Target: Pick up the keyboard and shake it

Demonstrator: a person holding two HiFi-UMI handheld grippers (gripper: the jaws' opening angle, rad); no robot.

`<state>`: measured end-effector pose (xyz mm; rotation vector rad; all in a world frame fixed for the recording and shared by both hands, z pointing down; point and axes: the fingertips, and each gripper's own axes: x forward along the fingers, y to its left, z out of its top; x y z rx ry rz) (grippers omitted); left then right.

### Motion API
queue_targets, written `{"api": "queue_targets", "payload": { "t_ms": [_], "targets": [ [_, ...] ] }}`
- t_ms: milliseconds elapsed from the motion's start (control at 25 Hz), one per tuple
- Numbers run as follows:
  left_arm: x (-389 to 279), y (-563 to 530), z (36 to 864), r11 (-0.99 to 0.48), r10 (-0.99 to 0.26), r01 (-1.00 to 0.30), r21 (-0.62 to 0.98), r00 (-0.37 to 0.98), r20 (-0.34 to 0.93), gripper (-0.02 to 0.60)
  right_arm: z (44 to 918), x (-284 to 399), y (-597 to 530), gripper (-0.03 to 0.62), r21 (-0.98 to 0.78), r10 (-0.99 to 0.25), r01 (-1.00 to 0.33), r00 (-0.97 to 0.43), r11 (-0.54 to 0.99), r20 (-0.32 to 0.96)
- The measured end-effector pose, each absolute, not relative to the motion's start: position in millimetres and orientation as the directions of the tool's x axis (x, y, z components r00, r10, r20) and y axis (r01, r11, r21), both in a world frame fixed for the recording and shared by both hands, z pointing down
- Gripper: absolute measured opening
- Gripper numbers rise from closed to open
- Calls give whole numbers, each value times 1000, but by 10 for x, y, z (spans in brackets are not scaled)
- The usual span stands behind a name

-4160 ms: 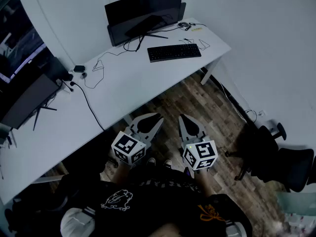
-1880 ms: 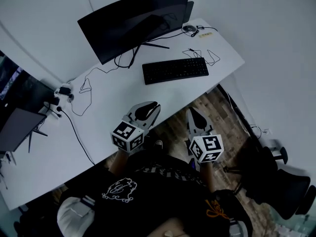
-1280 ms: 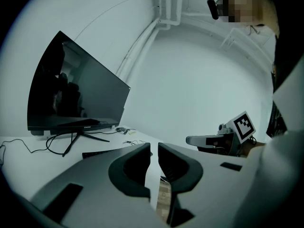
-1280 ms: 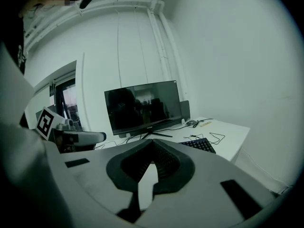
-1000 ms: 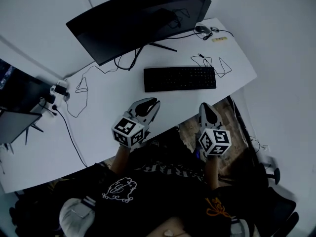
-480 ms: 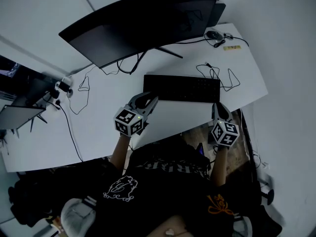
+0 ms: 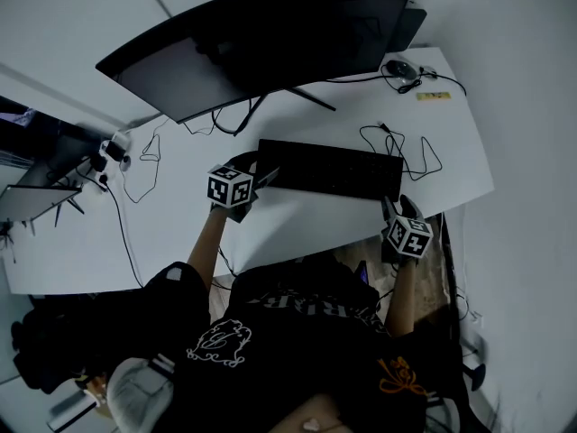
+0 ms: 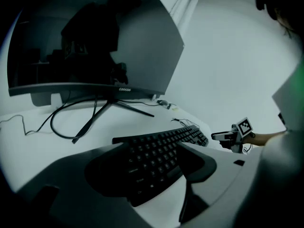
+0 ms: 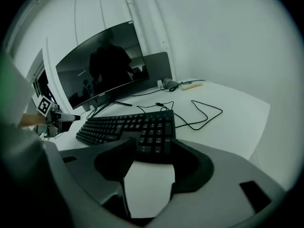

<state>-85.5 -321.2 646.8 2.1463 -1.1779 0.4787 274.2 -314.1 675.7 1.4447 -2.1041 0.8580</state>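
A black keyboard (image 7: 329,170) lies flat on the white desk (image 7: 297,228) in front of the monitor. My left gripper (image 7: 255,175) is at its left end. In the left gripper view the keyboard (image 8: 159,148) runs in between the spread jaws of my left gripper (image 8: 151,167), which have just been opening; the pads do not press on it. My right gripper (image 7: 397,208) sits at the keyboard's right end near the desk's front edge. Its jaws (image 9: 149,159) have just been opening too, and the keyboard (image 9: 128,125) lies just beyond the tips, with bare desk between them.
A wide curved monitor (image 7: 261,43) stands behind the keyboard on a splayed foot. A looped black cable (image 7: 410,152) lies right of the keyboard, with a mouse (image 7: 397,67) farther back. A power strip with plugs (image 7: 113,148) sits at the left.
Both grippers have come forward and down from in front of the desk to the two ends of the keyboard, and both pairs of jaws have gone from shut to open.
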Motion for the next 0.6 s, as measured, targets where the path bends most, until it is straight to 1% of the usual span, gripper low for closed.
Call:
{"api": "queue_targets", "payload": {
  "t_ms": [40,160,240,400,520,600],
  "targets": [
    [-930,-3252,6575,-367,-607,-852,373,523,599,316,6798,2729,-3158,243,-252,-651,-933,-359,256,669],
    [-1119,-3343,6831,-286,-587,-860,423,506,632,347,6891,2669,-3212,295,-262,-633,-929,-371,263,679],
    [-1190,-3395,6931,-263,-574,-858,442,507,643,357,6942,2618,-3254,319,-265,-621,-924,-383,278,684],
    [-1184,-3527,6974,-310,-536,-842,442,539,650,362,6996,2586,-3313,341,-268,-613,-922,-386,280,689],
    [-1092,-3653,6998,-361,-498,-816,452,579,646,364,7002,2588,-3319,342,-272,-615,-922,-386,276,688],
    [-1047,-3705,7075,-379,-463,-809,449,586,665,365,7009,2584,-3323,345,-270,-613,-924,-383,273,691]
  ]
}}
